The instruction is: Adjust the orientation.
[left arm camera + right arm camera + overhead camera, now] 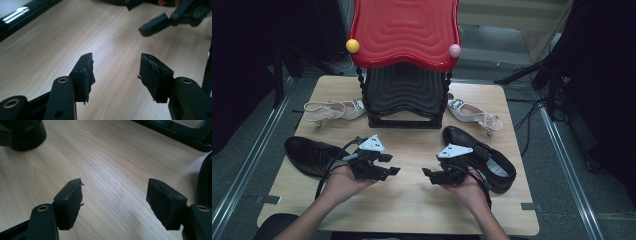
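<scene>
On the wooden table (412, 210) my two grippers face each other near the middle front, each in a person's hand. My left gripper (394, 164) is open with nothing between its pads (87, 72); bare wood shows in the gap of the left gripper (116, 58). My right gripper (429, 176) is also open and empty, seen as the right gripper (115, 183) over bare wood. One black leather shoe (312, 156) lies just behind my left hand. The other black shoe (484, 157) lies beside my right hand. The right gripper (160, 22) shows ahead in the left gripper view.
A red-topped rack (404, 30) with black wavy shelves (404, 92) stands at the table's back centre. A white sandal (332, 110) lies left of it, another white sandal (474, 115) right of it. The left shoe's toe (27, 135) and the rack's base (175, 130) show ahead.
</scene>
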`<state>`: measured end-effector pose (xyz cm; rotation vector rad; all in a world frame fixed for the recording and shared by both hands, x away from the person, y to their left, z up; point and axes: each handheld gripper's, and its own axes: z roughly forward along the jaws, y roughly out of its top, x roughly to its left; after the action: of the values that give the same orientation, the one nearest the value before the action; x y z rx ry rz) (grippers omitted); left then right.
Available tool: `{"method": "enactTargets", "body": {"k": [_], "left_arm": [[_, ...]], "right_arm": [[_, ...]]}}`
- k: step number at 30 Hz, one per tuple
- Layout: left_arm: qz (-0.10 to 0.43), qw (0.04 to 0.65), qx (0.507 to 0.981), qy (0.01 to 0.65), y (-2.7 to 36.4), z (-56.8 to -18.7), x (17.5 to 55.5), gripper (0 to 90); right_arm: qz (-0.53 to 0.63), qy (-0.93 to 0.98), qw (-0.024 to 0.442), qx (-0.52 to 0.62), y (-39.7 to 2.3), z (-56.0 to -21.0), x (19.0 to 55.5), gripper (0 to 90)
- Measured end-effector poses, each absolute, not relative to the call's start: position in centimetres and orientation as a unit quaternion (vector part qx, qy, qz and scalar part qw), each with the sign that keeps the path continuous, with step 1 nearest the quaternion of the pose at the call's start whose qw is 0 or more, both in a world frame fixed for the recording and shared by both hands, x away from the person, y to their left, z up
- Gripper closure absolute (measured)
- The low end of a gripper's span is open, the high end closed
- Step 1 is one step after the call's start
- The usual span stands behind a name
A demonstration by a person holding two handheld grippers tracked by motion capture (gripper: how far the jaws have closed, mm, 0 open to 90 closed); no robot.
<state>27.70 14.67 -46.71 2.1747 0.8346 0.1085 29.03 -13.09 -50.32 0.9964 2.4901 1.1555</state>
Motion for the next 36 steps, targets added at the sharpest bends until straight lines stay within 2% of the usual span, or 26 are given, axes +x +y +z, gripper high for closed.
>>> {"method": "enactTargets", "body": {"k": [7,12,21,24,31,36], "left_arm": [[0.057,0.384,0.865,0.318,15.3,-45.8,27.7,49.3],[0.053,0.387,0.860,0.329,16.0,-45.1,27.9,46.1],[0.066,0.414,0.833,0.361,19.7,-42.3,28.3,45.4],[0.078,0.413,0.826,0.376,21.4,-41.5,28.2,45.6],[0.108,0.398,0.822,0.392,23.3,-40.9,27.9,46.2],[0.116,0.399,0.810,0.413,25.3,-40.7,27.8,46.2]], "right_arm": [[0.386,0.849,0.103,0.345,-13.1,-49.9,28.9,42.8],[0.393,0.847,0.089,0.346,-13.1,-49.5,28.7,48.3],[0.416,0.857,0.100,0.287,-11.3,-47.9,27.6,56.3],[0.420,0.856,0.076,0.292,-10.5,-47.4,27.8,59.2],[0.399,0.868,0.038,0.293,-8.3,-47.0,28.7,60.0],[0.392,0.876,0.042,0.277,-6.8,-46.6,29.0,58.7]]}}
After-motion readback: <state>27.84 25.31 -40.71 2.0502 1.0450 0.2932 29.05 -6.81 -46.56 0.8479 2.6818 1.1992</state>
